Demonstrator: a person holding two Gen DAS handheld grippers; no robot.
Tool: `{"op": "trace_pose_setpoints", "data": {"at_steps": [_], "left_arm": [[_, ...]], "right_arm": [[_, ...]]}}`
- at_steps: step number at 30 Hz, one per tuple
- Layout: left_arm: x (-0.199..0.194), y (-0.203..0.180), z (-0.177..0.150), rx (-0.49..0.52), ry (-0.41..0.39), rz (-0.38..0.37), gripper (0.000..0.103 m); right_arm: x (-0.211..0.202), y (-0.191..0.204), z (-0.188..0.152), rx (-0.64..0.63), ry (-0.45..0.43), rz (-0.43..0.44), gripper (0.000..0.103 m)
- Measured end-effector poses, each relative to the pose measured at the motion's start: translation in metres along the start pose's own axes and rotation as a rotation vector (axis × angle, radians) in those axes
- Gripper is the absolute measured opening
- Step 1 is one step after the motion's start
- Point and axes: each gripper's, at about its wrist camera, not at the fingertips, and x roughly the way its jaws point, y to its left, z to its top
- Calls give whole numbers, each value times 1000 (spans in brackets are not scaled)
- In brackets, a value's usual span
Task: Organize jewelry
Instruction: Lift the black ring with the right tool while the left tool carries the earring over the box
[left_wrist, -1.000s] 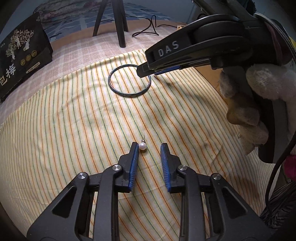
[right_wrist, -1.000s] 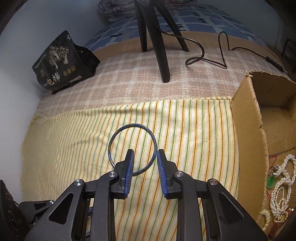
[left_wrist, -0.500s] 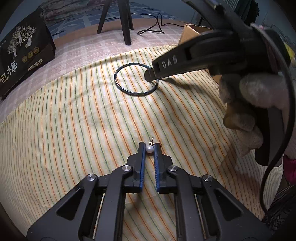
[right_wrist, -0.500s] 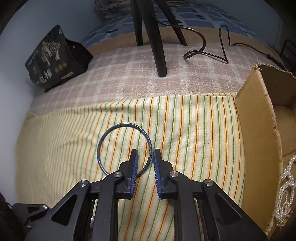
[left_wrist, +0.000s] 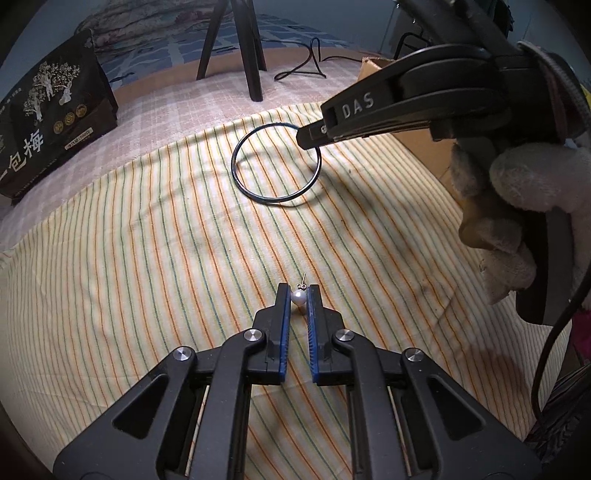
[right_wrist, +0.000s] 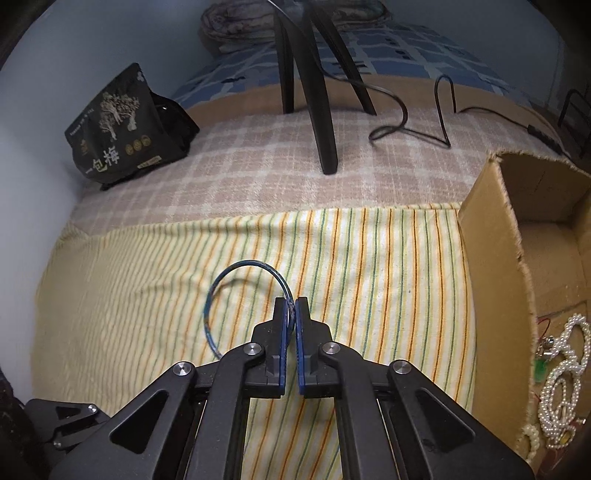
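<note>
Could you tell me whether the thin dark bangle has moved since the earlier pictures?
Yes. The thin dark bangle, pinched by the right gripper, has tipped up off the striped yellow cloth; earlier it lay flat.

left gripper (left_wrist: 299, 293): your jaws now clamp the pearl earring (left_wrist: 298, 296).
right gripper (right_wrist: 292, 306): your jaws now pinch the bangle (right_wrist: 221, 286), tilting it up.

A: so where's everything sitting?

B: bangle (left_wrist: 276, 164) lies on the striped cloth (left_wrist: 147, 277), pearl earring (left_wrist: 298, 296) nearer the camera between the left tool (left_wrist: 298, 298) fingers. Cardboard box (right_wrist: 491, 236) is right of the cloth, pearl necklaces (right_wrist: 561, 373) in it.

A: and behind?

B: tripod legs (right_wrist: 325, 122) and a snack bag (right_wrist: 118, 125), far left.
</note>
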Motion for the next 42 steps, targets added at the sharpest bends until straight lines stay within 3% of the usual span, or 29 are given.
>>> {"op": "trace_pose_setpoints", "data": {"at_steps": [13, 21, 33, 42], "left_arm": [[-42, -10, 4, -23, -87, -11, 7], [-73, -26, 15, -39, -160, -49, 6], [-85, -65, 38, -18, -221, -108, 6], [-76, -101, 60, 10, -237, -155, 6]], "right_arm": [[-55, 7, 0, -14, -78, 70, 2], [-98, 5, -2, -34, -151, 70, 2], [-164, -38, -7, -21, -276, 2, 2], [-189, -79, -11, 14, -328, -72, 2]]}}
